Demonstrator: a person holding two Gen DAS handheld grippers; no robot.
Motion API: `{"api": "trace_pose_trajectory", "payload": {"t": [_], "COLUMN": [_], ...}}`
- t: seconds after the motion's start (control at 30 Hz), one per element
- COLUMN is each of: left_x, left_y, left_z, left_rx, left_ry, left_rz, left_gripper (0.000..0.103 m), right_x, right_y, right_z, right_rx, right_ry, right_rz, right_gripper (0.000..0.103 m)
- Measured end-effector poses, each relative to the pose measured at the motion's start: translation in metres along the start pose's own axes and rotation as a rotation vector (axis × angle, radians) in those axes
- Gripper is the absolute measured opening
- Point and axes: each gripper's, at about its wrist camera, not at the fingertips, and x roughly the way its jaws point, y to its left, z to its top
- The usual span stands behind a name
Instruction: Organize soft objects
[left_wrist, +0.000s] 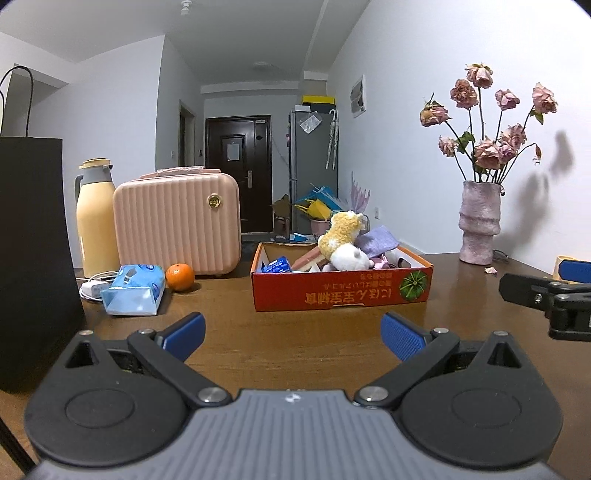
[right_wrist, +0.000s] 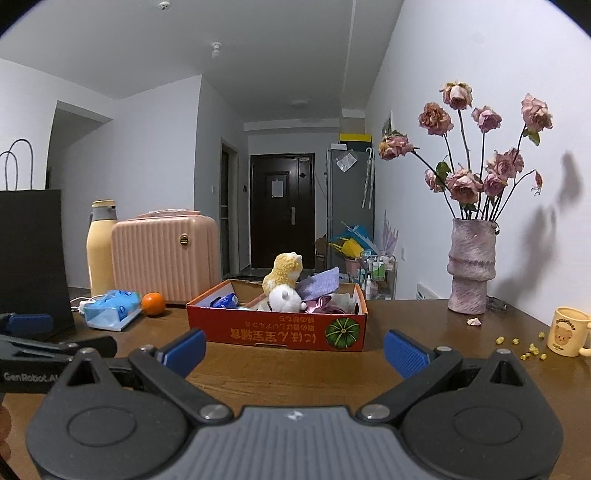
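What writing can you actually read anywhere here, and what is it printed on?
"GenRobot.AI": white letters on the left gripper body, cut off at the edge.
Red box: yellow East Asian characters, upside down; not legible to me.
Bear mug: small print, too blurred.
Blue tissue pack: print too blurred.
Pink case: gold badge, unreadable.

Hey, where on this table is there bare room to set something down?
Bare wood lies in front of the red cardboard box, up to both open grippers, and between it and the pink ribbed vase. Crowded: the left side, around the blue tissue pack, orange tangerine and pink ribbed case; the box too.
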Motion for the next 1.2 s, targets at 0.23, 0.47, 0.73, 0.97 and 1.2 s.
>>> {"api": "trace_pose_trajectory", "payload": {"t": [0.23, 0.47, 0.73, 0.97, 1.2], "left_x": [-0.015, -0.02, -0.021, -0.022, -0.023], "left_y": [-0.002, -0.003, -0.004, -0.003, -0.004], "left_z": [-0.001, -0.001, 0.0, -0.001, -0.001], "left_rx": [0.006, 0.011, 0.012, 0.015, 0.017], "left_ry": [-0.022, -0.033, -0.033, -0.036, -0.038], "left_rz": [-0.006, -0.007, -0.007, -0.006, -0.005], "left_gripper": [0.103, 0.103, 0.103, 0.103, 0.103], "right_x": [-0.016, -0.02, -0.02, -0.022, -0.024], "right_y": [0.004, 0.007, 0.007, 0.008, 0.01], "right_z": [-0.001, -0.002, -0.002, -0.003, -0.003], "right_rx": [-0.005, -0.009, -0.009, -0.011, -0.014], "right_ry": [-0.01, -0.012, -0.012, -0.015, -0.021], "right_rz": [0.014, 0.022, 0.022, 0.023, 0.024], "right_gripper": [0.103, 0.103, 0.103, 0.103, 0.103]}}
